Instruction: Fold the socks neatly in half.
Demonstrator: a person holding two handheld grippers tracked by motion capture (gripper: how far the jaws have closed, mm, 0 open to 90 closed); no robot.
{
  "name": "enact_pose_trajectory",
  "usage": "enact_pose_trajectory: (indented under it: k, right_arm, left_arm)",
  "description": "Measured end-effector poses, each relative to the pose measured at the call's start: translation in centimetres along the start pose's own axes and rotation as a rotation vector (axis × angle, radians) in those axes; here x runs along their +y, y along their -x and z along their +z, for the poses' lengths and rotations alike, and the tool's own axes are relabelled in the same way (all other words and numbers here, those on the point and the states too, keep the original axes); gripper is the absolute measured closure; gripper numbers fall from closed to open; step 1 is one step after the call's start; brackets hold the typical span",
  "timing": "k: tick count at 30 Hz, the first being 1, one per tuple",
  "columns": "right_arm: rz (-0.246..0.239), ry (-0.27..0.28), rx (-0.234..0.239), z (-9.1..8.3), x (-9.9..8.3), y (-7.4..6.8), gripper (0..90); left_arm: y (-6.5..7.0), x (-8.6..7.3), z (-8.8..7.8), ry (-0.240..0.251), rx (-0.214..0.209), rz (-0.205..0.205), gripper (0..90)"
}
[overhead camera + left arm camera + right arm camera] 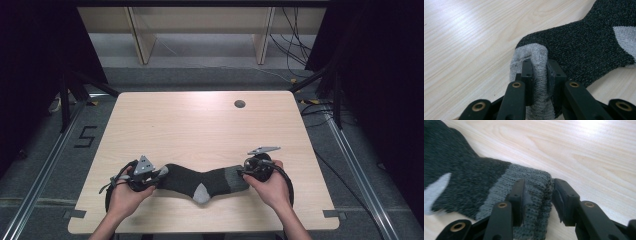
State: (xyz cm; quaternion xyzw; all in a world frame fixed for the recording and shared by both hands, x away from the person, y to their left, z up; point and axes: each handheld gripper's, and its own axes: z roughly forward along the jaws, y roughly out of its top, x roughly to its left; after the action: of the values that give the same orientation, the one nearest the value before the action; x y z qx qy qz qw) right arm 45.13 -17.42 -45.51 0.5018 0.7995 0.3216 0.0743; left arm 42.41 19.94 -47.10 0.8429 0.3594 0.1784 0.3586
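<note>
A dark grey sock (205, 181) with a pale toe, heel and cuff lies stretched sideways near the table's front edge. My left gripper (159, 175) is shut on the pale toe (529, 53), and the fabric is pinched between its pads (540, 66). At the other end, my right gripper (244, 172) has the grey ribbed cuff (534, 182) between its jaws (537, 186). One pad touches the cuff and the other stands just off its edge. The sock's dark body (469, 182) runs away from that gripper.
The light wooden table (200, 125) has a round cable hole (240, 104) at the back right. A person's hands hold both grippers from the front edge. Dark curtains and cables flank the table.
</note>
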Motion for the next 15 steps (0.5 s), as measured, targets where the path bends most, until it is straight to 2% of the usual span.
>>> enact_pose_trajectory:
  k: [1,2,3,6,9,11,13,15]
  right_arm:
    - [-0.027,0.000,-0.013,0.3,0.1,0.2,64.7]
    - [-0.027,-0.009,-0.013,0.6,0.1,0.1,64.7]
    - [-0.022,-0.018,-0.029,0.9,0.0,0.1,64.7]
    - [-0.027,-0.031,-0.028,1.4,-0.2,0.1,69.6]
    - [-0.027,-0.026,-0.036,1.3,-0.3,0.0,79.0]
    - [-0.053,-0.027,-0.038,1.0,-0.2,0.0,82.5]
    - [-0.062,-0.025,-0.029,0.7,-0.1,-0.3,85.0]
    - [-0.058,-0.029,-0.026,0.2,0.0,-0.6,85.8]
  left_arm:
    - [0.1,0.0,0.1,0.014,0.001,-0.017,77.7]
    - [0.2,-0.1,0.2,0.018,0.001,-0.027,77.6]
    - [0.2,-0.1,0.2,0.013,0.004,-0.026,77.7]
    - [0.2,-0.1,0.2,0.006,0.003,-0.017,77.6]
    - [0.1,-0.2,0.3,0.004,0.000,-0.016,77.6]
    - [0.1,-0.1,0.3,0.005,0.002,-0.014,77.7]
    - [0.1,0.0,0.1,-0.008,0.003,0.002,77.9]
    - [0.2,0.1,-0.1,0.002,0.002,0.001,78.2]
